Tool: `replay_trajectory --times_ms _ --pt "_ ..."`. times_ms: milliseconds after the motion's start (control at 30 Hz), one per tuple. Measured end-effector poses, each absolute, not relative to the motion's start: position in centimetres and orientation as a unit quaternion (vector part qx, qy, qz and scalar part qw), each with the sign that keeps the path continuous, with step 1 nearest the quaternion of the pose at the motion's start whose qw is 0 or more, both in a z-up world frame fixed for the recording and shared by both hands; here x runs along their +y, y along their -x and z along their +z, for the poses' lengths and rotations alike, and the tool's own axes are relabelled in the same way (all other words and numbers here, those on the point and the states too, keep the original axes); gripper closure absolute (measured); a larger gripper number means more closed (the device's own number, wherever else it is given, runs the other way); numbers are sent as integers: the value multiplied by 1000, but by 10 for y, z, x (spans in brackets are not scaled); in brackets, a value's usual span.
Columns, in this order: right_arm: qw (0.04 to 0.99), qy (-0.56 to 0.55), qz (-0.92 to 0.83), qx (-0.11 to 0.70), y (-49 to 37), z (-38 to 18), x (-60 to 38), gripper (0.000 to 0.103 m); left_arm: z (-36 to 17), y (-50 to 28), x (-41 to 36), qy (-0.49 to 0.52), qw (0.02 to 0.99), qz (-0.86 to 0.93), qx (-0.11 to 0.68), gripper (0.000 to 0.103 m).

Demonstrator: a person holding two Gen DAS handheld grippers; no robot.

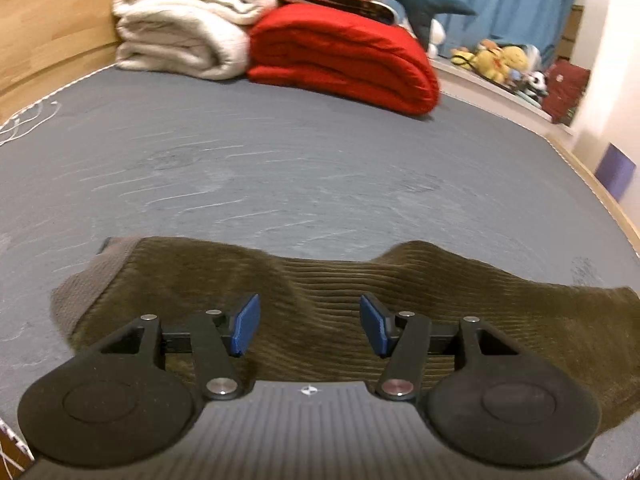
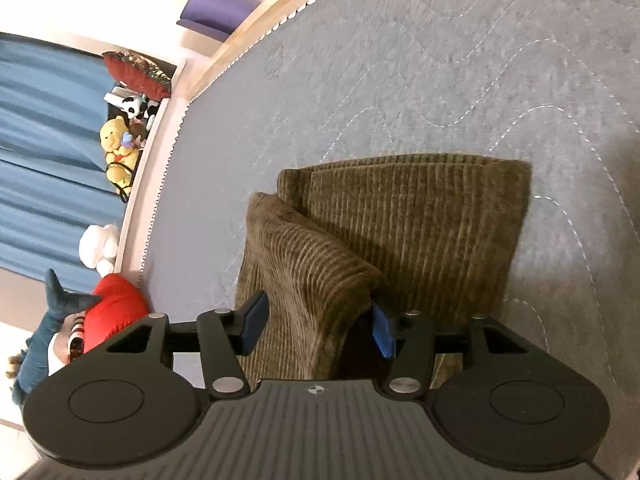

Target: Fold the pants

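The olive-brown corduroy pants (image 1: 320, 292) lie folded in a band across the near part of the grey mattress (image 1: 280, 168). My left gripper (image 1: 310, 326) is open just above the pants, with its blue pads apart and nothing between them. In the right wrist view the pants (image 2: 420, 216) lie as a folded rectangle with a raised fold (image 2: 308, 276) running toward the camera. My right gripper (image 2: 318, 328) is open with its jaws on either side of that raised fold, not closed on it.
A folded red blanket (image 1: 344, 56) and a folded cream blanket (image 1: 184, 28) are stacked at the far end of the bed. Plush toys (image 1: 496, 60) sit on a ledge by the blue curtain (image 2: 48, 140). The wooden bed frame (image 2: 256, 24) edges the mattress.
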State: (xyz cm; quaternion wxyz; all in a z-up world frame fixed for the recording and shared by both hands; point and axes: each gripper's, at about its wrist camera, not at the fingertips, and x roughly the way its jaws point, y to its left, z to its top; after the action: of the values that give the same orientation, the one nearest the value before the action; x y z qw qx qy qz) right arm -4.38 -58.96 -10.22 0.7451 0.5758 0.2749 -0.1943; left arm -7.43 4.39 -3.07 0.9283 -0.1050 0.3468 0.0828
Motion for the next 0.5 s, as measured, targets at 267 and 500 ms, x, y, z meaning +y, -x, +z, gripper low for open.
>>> replay_trajectory --times_ms 267,500 --pt "862 -427 -203 185 47 -40 -573 103 -31 64 24 103 929 60 350 42" --pt "857 -369 -304 192 74 -22 -572 99 -37 62 27 115 922 56 365 41"
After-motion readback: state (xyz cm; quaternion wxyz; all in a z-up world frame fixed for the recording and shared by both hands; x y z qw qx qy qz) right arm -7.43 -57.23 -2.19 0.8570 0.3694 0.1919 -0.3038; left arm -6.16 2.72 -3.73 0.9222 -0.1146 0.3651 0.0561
